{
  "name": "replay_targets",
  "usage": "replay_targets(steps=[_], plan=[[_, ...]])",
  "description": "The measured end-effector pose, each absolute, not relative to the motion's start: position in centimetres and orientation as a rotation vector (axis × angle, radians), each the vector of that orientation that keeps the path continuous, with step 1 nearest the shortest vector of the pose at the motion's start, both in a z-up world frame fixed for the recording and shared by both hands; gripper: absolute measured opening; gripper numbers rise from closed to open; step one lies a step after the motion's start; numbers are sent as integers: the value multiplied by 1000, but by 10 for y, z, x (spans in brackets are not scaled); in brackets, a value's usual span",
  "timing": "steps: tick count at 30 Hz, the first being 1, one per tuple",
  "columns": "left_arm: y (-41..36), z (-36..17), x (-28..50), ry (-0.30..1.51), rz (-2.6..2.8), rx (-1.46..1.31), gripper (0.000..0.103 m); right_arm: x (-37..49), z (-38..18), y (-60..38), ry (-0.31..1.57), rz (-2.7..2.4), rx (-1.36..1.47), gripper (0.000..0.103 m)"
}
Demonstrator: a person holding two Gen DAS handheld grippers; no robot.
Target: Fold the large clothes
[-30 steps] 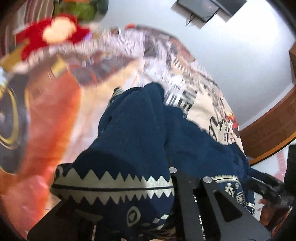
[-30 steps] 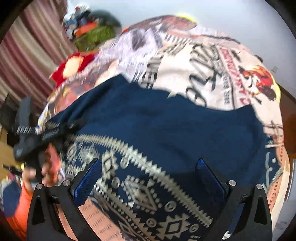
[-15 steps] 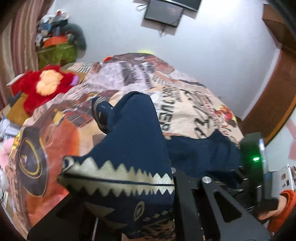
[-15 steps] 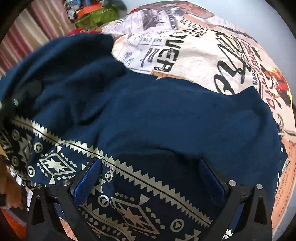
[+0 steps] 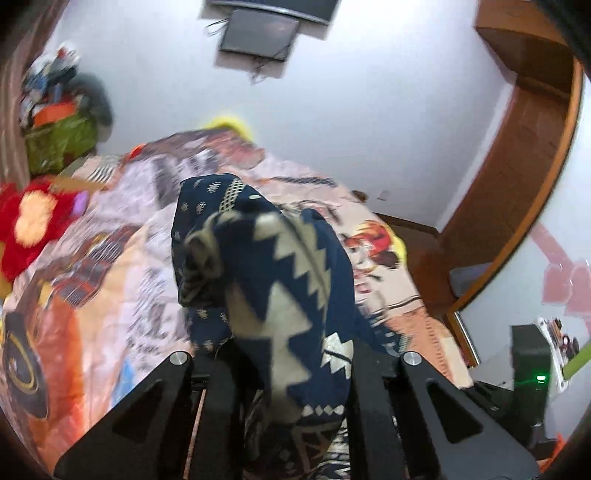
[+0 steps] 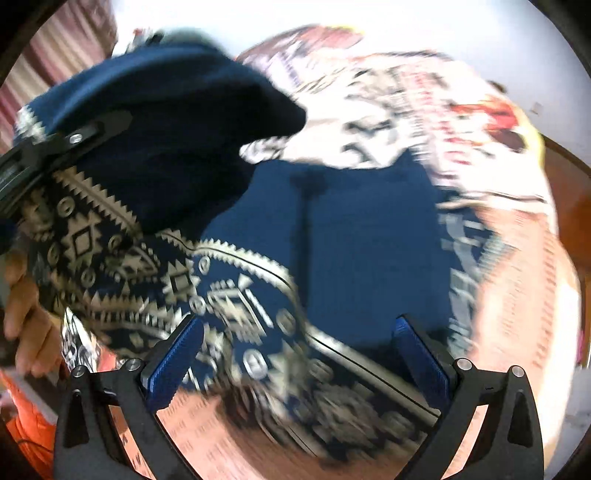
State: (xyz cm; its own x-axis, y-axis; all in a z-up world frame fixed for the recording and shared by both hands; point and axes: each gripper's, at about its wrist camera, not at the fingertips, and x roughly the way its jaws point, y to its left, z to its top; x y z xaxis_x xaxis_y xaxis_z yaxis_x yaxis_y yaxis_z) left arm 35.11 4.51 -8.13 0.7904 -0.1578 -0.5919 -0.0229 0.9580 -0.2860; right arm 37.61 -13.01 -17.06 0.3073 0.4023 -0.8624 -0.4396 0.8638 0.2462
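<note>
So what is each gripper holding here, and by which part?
Left gripper is shut on the navy garment's patterned border. Right gripper is open, holding nothing.

Bedroom in a home. Bed (image 5: 110,295) with printed cover fills centre frame; red plush toy (image 5: 29,225) at left edge; wall-mounted screen (image 5: 258,35) top centre; striped curtain (image 6: 66,40) upper left; wooden trim (image 5: 517,184) at right.

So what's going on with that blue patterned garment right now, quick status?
Left gripper shut on blue patterned garment, lifted off the bedspread. Right gripper open above it, holding nothing. Nothing in the way.
</note>
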Motion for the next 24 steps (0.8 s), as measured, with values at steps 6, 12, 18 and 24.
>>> replay_targets(steps=[6,12,18,24], plan=[[-47,-75,361,655,-191,-86,9,350,-141,-211,1045,421,69,103],[-100,-130,356,834,-287,61,9,326,-128,-263,998,350,156,103],[-97,-172,334,967,-335,107,9,319,-128,-286,983,327,199,103],[-96,-179,308,1002,-417,137,9,316,-135,-287,990,334,225,103]])
